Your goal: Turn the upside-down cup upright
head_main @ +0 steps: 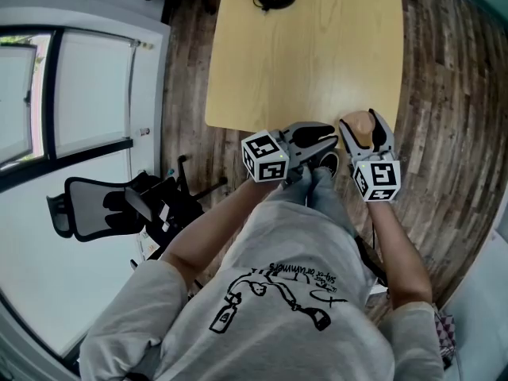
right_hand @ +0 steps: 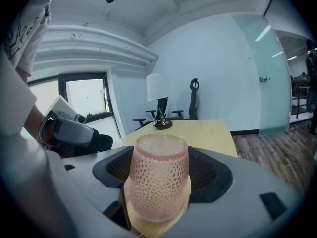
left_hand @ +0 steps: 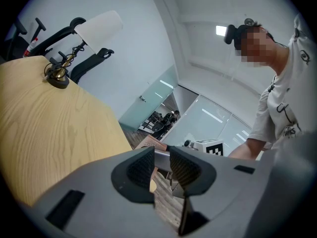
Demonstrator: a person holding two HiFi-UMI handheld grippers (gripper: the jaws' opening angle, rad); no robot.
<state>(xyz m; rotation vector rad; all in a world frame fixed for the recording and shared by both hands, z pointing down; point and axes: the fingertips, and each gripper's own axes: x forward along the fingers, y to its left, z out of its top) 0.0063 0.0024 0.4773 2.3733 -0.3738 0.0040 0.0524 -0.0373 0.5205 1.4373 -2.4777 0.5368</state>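
Right gripper (right_hand: 159,175) clamps the cup (right_hand: 158,182) at the table's (head_main: 302,62) near edge, axis vertical, base up. Left gripper (left_hand: 162,168), jaws narrowly apart and empty, sits left of the cup.

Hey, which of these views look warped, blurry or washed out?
Head view: heavy fisheye, the white window frame bows. Left gripper view: dark round vignette, a mosaic patch overlaid. Right gripper view: the pink honeycomb-textured cup is sharp; the bright window pane behind is nearly washed out.
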